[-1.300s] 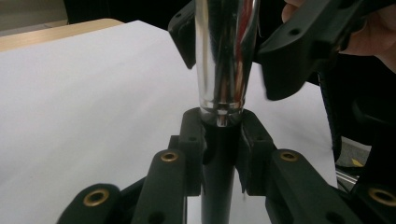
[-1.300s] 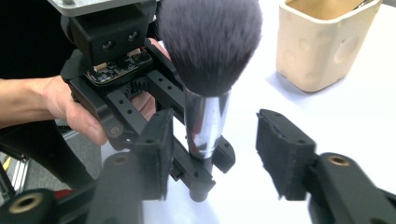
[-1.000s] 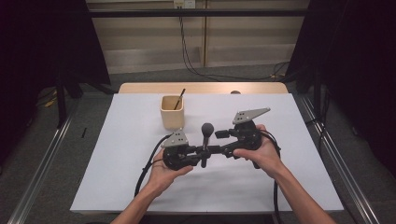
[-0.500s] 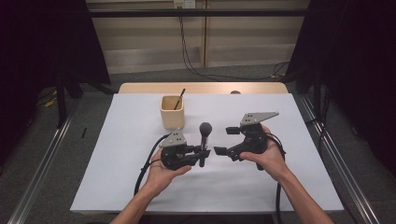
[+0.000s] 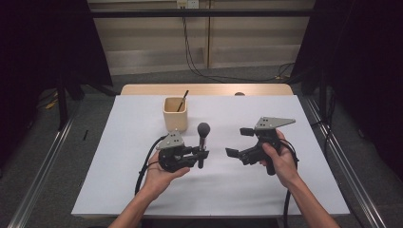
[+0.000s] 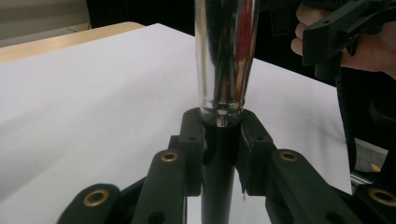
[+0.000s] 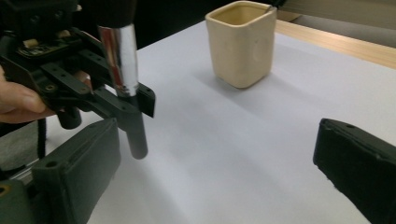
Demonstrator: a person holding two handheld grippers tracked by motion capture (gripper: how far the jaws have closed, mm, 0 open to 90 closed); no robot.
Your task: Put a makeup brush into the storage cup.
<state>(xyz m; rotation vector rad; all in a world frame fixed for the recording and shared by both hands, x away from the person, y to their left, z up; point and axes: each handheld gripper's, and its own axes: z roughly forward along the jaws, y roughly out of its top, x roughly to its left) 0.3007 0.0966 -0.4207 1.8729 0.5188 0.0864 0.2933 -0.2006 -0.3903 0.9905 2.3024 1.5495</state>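
Note:
A makeup brush (image 5: 203,130) with a dark round head, chrome ferrule (image 6: 224,56) and black handle (image 7: 135,135) stands upright over the white table. My left gripper (image 5: 200,155) is shut on its handle just below the ferrule; its jaws clamp it from both sides (image 6: 219,135). My right gripper (image 5: 239,142) is a short way right of the brush. Its jaws have just been opening and now stand wide apart with nothing between them (image 7: 219,177). From the right gripper view, the left gripper (image 7: 126,105) and the hand holding it are at the left.
A cream square cup (image 5: 175,114) stands behind the brush, with a thin stick (image 5: 182,100) leaning in it; it is also at the top of the right gripper view (image 7: 240,44). The white sheet (image 5: 237,194) covers the table, with a wooden strip (image 5: 209,89) at the back edge.
My right gripper has drawn away to the right from the brush and the left gripper, and its jaws have spread open. The left gripper still holds the brush upright in place.

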